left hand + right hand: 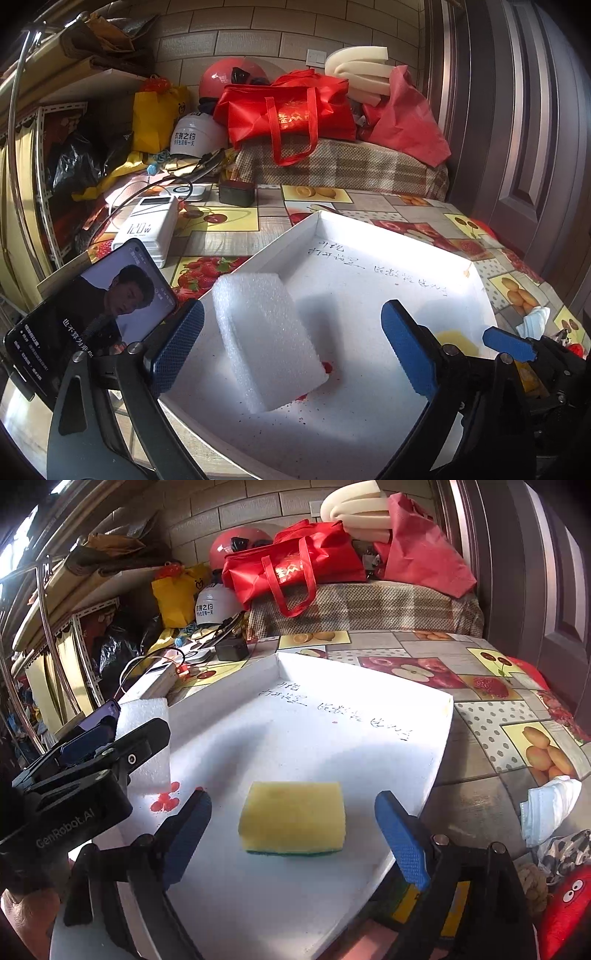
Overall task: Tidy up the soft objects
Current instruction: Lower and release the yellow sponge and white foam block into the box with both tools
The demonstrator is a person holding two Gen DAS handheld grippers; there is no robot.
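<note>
1. White foam block (267, 341) stands tilted in the white tray (388, 236), between the left gripper (291, 345) jaws, which stand apart.
2. Yellow sponge (292, 821), green-backed, lies flat in the tray near its front edge; the right gripper (293, 836) jaws stand apart, untouching.

Both wrist cameras looked forward and downward from close above the near edge of the white tray (369, 266). The left view sat leftward; both shared the tray's far corner and the cluttered wall.

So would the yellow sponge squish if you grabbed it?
Probably. The sponge looks porous and soft, so it should squash and feel light. Lying flat in the white tray, it likely won't roll. Its thin green underside may be rougher.
</note>
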